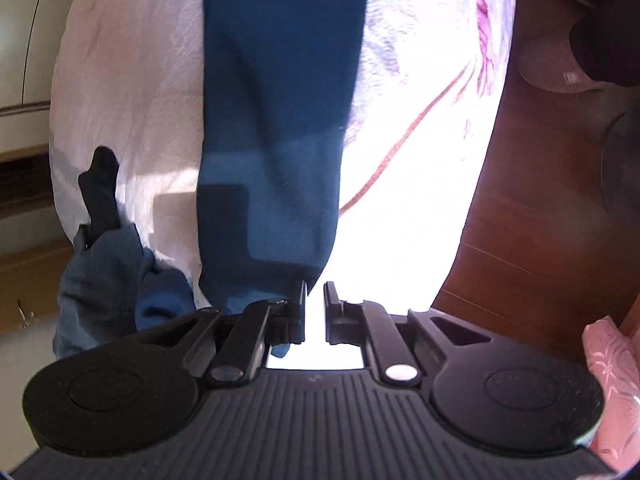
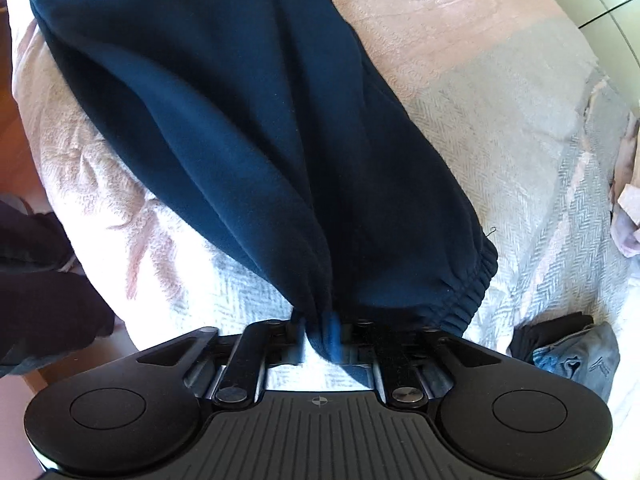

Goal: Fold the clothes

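Mostly hidden: in the right wrist view the right gripper [image 2: 320, 340] has its fingers buried in bunched navy cloth, so the tips cannot be seen; it pinches the pants [image 2: 240, 128] just beside the elastic band [image 2: 472, 292], which runs off to lower right. The pants fill the centre and upper left of that frame and are cut off at the top edge. They lie on a pale pink and white bedspread [image 2: 500, 128]. At lower right a small heap of denim and black cloth [image 2: 568, 352] is partly hidden behind the gripper body. At right edge a pale crumpled item [image 2: 628, 200] is cut off; what it is cannot be told.

In the left wrist view the left gripper [image 1: 315, 308] has its fingers slightly apart, with overexposed white bedspread [image 1: 420, 200] showing in the gap. Nothing sits between them. A blue strip of the pants [image 1: 276, 120] runs from top centre down to the left finger; whether cloth touches it is unclear. At lower left a blue bundle [image 1: 108, 280] with a black piece [image 1: 102, 188] above it is blurred. Brown floor [image 1: 540, 200] fills the right side. A pink patterned item [image 1: 612, 380] is cut off at lower right.

No writing is legible in either view.
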Demonstrator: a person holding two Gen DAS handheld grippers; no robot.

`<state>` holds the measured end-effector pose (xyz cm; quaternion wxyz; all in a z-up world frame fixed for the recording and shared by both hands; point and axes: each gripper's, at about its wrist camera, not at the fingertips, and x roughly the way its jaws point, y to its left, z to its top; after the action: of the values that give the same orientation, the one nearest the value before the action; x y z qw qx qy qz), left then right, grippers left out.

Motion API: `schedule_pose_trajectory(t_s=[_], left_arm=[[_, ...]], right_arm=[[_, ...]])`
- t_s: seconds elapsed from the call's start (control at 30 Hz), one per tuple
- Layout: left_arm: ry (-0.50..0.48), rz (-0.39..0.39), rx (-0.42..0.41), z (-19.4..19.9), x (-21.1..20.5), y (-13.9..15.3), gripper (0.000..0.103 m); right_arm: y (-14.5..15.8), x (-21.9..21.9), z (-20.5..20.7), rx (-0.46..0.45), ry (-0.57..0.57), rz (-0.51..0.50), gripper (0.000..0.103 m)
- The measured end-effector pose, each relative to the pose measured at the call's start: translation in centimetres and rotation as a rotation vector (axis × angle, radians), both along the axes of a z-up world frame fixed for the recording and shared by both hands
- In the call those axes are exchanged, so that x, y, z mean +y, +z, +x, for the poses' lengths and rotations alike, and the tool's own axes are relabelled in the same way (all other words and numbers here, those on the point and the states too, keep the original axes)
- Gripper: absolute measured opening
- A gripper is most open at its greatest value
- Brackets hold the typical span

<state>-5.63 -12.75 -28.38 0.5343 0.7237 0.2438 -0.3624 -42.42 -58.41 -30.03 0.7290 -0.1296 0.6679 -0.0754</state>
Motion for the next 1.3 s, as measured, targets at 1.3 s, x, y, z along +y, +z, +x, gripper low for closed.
schedule_pose_trajectory(t_s=[1.3], left_arm=[[0.246, -0.389, 0.652, 16.0, -1.6, 4.7, 0.012]], right_arm=[[-0.5, 7.7, 23.9, -0.125, -0.194, 0.341, 0.052]])
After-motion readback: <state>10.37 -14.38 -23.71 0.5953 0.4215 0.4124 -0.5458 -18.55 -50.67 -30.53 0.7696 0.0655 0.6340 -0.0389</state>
